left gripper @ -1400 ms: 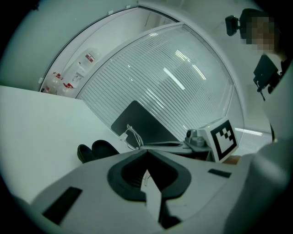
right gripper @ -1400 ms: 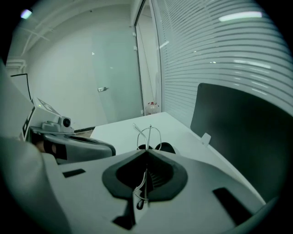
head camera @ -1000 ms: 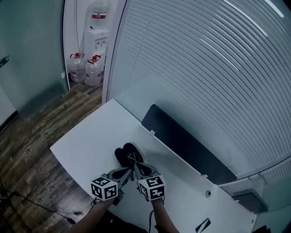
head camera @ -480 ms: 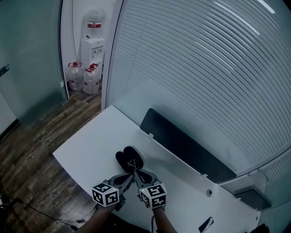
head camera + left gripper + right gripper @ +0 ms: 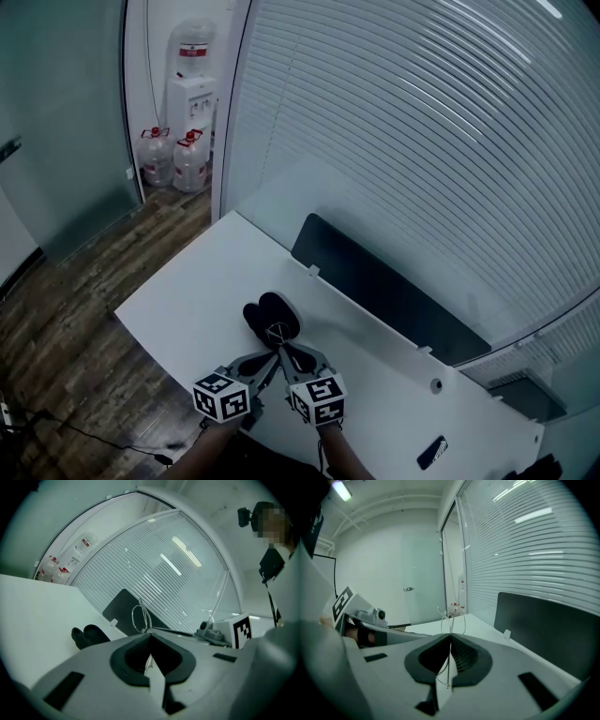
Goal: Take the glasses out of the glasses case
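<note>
1. White table (image 5: 187,291) by the blinds carries the open glasses case (image 5: 267,314) between its front and back edges
2. Your left gripper (image 5: 150,641) and right gripper (image 5: 451,641) both pinch the wire glasses (image 5: 140,617), lifted clear of it
3. Light, bendable frame, likely: grip the temples gently

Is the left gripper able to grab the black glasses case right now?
Probably not yet. The left gripper is shut on the glasses, so it is busy. The glasses case lies open on the table just ahead, with nothing in between.
</note>
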Demonstrator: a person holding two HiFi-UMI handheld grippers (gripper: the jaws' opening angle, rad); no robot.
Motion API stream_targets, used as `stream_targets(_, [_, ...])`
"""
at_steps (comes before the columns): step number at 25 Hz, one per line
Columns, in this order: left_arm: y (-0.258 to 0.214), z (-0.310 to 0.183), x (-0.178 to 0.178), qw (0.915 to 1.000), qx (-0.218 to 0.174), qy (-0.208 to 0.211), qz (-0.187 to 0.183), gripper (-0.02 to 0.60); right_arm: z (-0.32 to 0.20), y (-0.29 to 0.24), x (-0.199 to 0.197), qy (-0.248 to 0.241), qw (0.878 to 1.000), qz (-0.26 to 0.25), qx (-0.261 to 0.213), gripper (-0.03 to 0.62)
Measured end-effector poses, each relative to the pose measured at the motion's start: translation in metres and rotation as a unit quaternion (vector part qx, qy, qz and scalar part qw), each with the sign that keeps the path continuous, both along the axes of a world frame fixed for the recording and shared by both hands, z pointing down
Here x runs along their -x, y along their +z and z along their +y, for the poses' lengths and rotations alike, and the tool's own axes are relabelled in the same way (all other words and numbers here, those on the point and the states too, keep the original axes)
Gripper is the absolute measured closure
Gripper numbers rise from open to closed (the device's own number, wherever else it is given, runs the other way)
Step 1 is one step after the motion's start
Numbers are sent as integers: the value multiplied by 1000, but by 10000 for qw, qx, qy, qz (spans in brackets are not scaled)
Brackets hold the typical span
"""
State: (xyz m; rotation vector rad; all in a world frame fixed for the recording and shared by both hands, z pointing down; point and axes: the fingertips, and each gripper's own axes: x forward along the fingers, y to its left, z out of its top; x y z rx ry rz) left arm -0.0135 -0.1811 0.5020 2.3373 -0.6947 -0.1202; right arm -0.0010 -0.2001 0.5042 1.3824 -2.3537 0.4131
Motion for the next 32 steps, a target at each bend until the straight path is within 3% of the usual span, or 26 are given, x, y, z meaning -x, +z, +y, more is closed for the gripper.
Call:
stream_targets(16, [-5,45,-4,9994,-183,67,-297,581,45,-5,-5,177,9989,-402,-191,574])
stream_targets(32, [-1,135,-36,9971,-237,-308,-653,581,134,1,-37,-92,9950,-981,-162,574])
